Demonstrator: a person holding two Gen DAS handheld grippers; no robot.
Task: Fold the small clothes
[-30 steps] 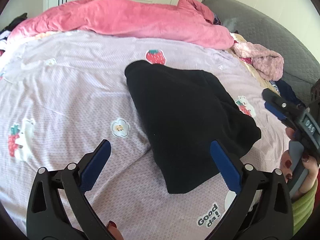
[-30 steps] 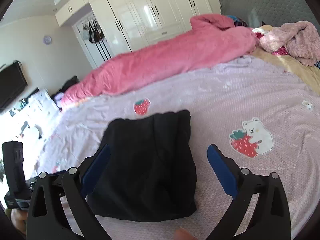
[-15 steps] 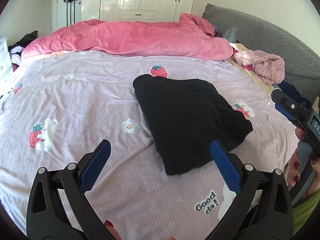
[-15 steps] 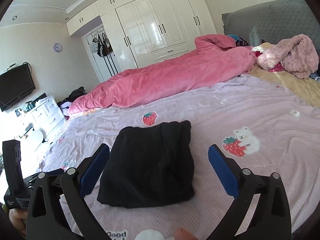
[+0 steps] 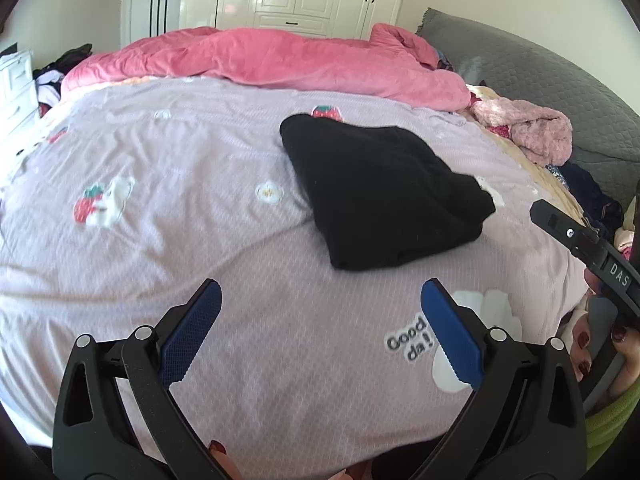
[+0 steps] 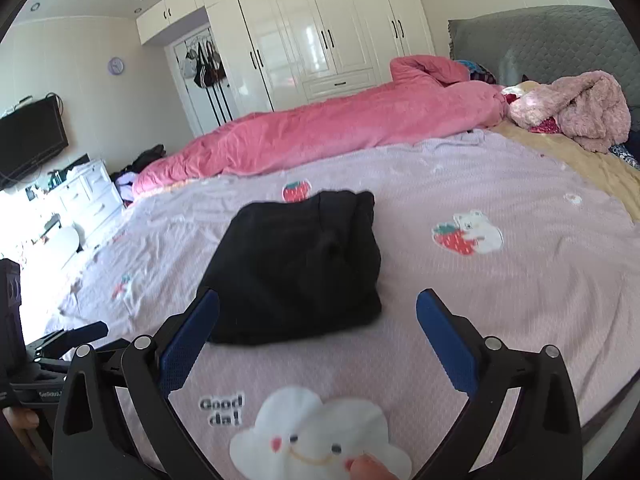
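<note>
A black garment [image 5: 380, 192] lies folded in a compact rectangle on the lilac bedsheet [image 5: 160, 200]. It also shows in the right wrist view [image 6: 296, 268]. My left gripper [image 5: 320, 296] is open and empty, held back from the garment's near edge above the sheet. My right gripper [image 6: 318, 304] is open and empty, just in front of the garment's near edge. The right gripper's body [image 5: 588, 248] shows at the right edge of the left wrist view.
A pink duvet [image 5: 272, 60] lies along the far side of the bed. A fluffy pink garment [image 5: 528, 132] sits by the grey headboard [image 5: 560, 80]. White wardrobes [image 6: 320, 40] stand behind. A dresser [image 6: 80, 200] and a TV [image 6: 32, 140] are at left.
Both grippers have pulled back and up from the folded black garment, which now looks smaller and farther away. Both stay open and empty.
</note>
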